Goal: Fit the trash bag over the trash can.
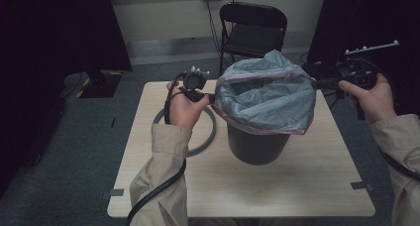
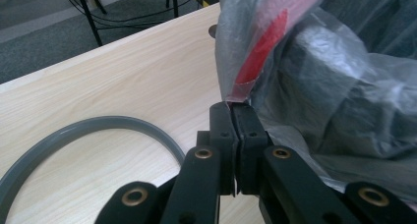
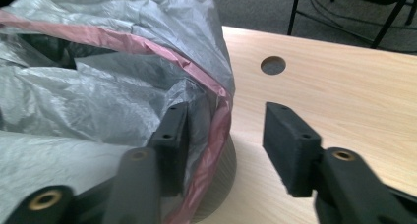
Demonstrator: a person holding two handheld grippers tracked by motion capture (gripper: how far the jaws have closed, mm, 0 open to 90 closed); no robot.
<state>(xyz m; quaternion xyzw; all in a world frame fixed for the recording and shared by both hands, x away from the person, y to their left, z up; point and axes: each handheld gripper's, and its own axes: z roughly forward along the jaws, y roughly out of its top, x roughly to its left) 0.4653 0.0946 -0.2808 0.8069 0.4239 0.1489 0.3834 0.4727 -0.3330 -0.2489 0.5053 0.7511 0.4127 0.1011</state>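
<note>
A pale wooden desk (image 1: pixel 307 186) stands on grey carpet, a black folding chair (image 1: pixel 252 30) behind it by the wall. At its centre sits a dark bin (image 1: pixel 257 144), its upper part hidden by a grey bag (image 1: pixel 267 94) with a red-edged rim. The left tool (image 2: pixel 231 111) is clamped on the bag's edge. The right tool (image 3: pixel 223 128) is apart, one jaw inside the rim, one outside. A grey ring (image 1: pixel 210 134) lies on the desk, partly behind the left hand (image 1: pixel 185 107).

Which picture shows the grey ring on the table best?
The high view: the grey ring lies on the table beside the bin, partly behind the left hand. The left gripper view shows one curved piece.
</note>
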